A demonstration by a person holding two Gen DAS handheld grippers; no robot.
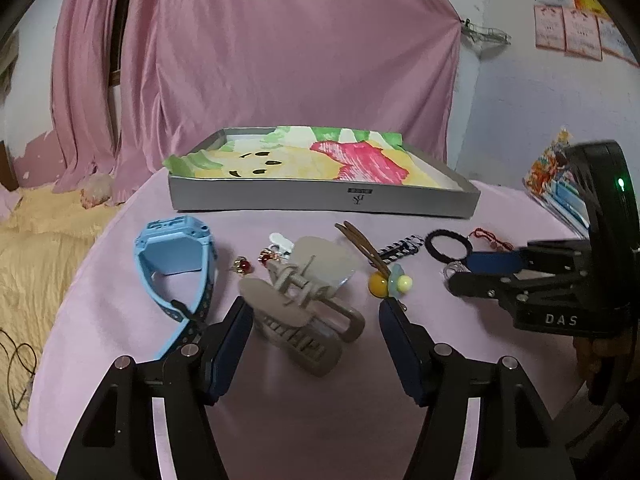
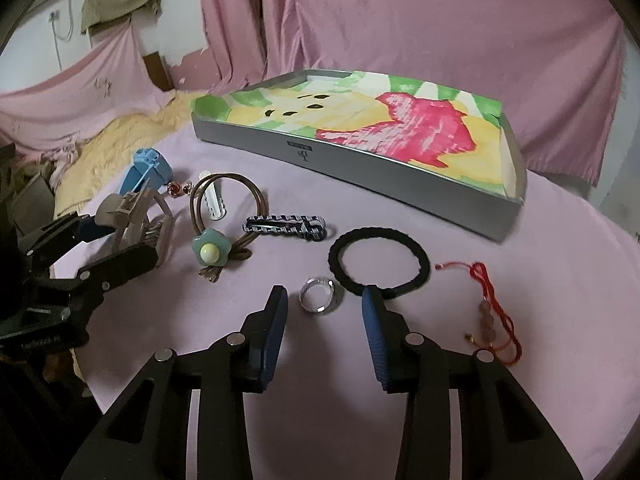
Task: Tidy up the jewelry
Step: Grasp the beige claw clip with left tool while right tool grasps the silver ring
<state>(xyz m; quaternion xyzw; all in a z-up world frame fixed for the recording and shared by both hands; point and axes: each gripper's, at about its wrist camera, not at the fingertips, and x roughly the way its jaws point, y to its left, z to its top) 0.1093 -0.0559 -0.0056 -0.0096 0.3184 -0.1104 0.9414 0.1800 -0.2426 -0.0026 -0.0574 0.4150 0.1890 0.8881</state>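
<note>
Directly ahead of the left gripper [image 1: 316, 316], between its widely parted fingers, a beige claw hair clip [image 1: 304, 308] is seen lying on the counter [image 1: 320, 420]; it is flanked but not clamped, and whether the left pad touches it cannot be told. Before the right gripper [image 2: 324, 300], a clear ring [image 2: 319, 294] is framed between likewise spread fingers, nothing being held; the right finger's tip overlaps the near rim of a black hair tie [image 2: 380, 260]. Right of the hair tie a red cord bracelet [image 2: 494, 304] is laid. Left of the ring are a flower-topped hair band [image 2: 210, 252] and a striped snap clip [image 2: 286, 226]; a blue watch [image 1: 176, 256] lies left of the claw clip. Behind everything a shallow grey box [image 2: 360, 172] lined with a painted sheet is set. The counter is draped in lilac cloth, and pink curtains [image 1: 260, 60] are hung behind.
</note>
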